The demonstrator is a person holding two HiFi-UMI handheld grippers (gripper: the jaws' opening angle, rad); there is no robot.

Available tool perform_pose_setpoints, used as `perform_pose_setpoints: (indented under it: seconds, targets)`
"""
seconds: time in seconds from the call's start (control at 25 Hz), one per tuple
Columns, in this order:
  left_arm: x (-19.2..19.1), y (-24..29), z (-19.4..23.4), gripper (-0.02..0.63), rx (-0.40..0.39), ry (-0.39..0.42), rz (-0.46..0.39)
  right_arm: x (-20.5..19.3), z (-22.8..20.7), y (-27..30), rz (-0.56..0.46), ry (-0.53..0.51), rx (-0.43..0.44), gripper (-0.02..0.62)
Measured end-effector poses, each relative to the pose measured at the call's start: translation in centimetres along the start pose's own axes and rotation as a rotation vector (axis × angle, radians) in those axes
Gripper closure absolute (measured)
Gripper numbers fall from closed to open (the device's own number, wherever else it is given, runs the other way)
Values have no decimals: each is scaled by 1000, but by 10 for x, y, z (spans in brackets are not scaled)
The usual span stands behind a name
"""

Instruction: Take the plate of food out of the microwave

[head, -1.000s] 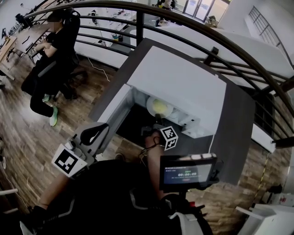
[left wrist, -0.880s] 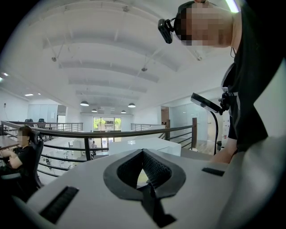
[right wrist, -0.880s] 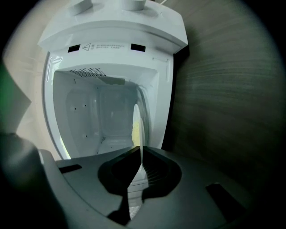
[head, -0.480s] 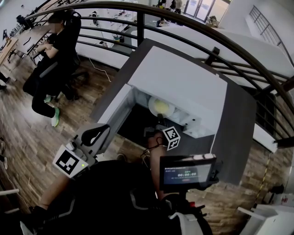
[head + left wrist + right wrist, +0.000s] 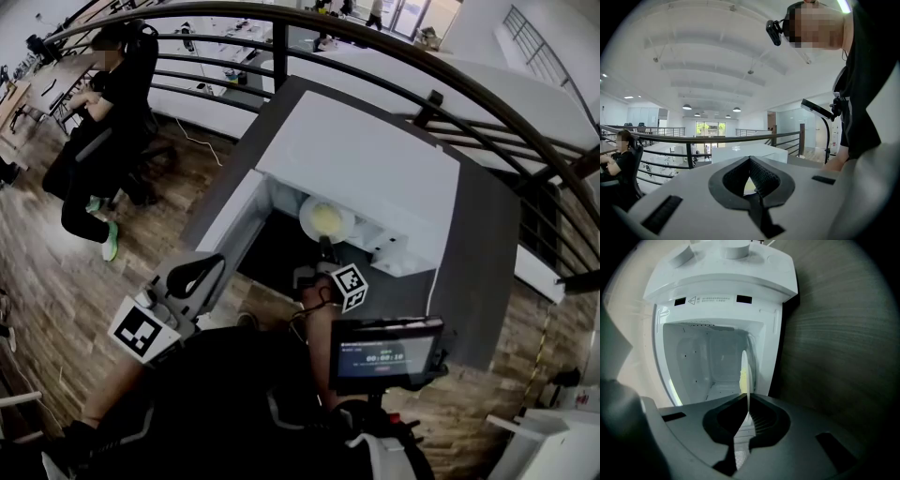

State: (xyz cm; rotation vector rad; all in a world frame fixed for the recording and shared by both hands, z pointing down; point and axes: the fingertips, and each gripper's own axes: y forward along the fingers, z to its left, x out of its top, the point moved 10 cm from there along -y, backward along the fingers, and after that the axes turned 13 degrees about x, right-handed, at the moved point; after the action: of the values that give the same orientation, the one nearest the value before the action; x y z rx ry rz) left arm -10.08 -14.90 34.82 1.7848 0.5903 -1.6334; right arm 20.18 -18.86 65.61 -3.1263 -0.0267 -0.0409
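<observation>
Head view: the white microwave [image 5: 366, 169] stands on a dark surface [image 5: 478, 253] in the middle of the frame, its door [image 5: 225, 230] swung open toward the left. The plate [image 5: 326, 219], with pale yellow food on it, sits at the mouth of the cavity, just below the microwave's top edge. The right gripper [image 5: 324, 246] reaches up from the lower centre and its fingers meet the plate's near rim. The left gripper [image 5: 202, 270] hangs at lower left, beside the open door and well apart from the plate. A person sits at upper left [image 5: 103, 112] beyond the railing.

Left gripper view: the left gripper [image 5: 749, 161] has its fingers pressed together with nothing between them. Past them lie the microwave's white top [image 5: 740, 151] and the railing [image 5: 740, 137].

Right gripper view: the right gripper [image 5: 748, 401] is clenched on the plate [image 5: 746, 366], which shows edge-on as a thin pale line running up from between the fingers into the open cavity [image 5: 708, 362]. The gripper is rolled, so the surface [image 5: 834, 333] fills the right side of the frame.

The plate extends straight ahead of the right fingers, into the microwave. I judge that the coming move is a pull straight back along that line, keeping the plate flat so the food stays on it. The right hand alone has it.
</observation>
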Motion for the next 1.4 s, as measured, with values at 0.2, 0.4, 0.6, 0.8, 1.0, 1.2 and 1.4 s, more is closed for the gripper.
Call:
perform_pose_setpoints:
  seconds: [0.2, 0.4, 0.6, 0.8, 1.0, 1.2, 1.4]
  targets:
    - [0, -1, 0, 603, -20, -14, -4, -3, 7, -11, 23, 6, 22, 582]
    - [-1, 1, -1, 603, -54, -36, -13, -9, 17, -23, 47, 7, 37, 582]
    - [-4, 7, -1, 603, -111, -40, -16, -14, 32, -42, 36, 20, 54, 583]
    - [-4, 10, -6, 603, -185, -1, -31, -15, 53, -65, 28, 28, 68, 583]
    - [-12, 17, -5, 603, -262, -38, -46, -14, 71, -91, 3, 31, 111, 581]
    - [-15, 20, 0, 603, -305, -64, -57, -17, 93, -120, -24, 27, 119, 581]
    - [-19, 21, 3, 603, -347, -81, -62, -19, 111, -149, -83, 26, 101, 583]
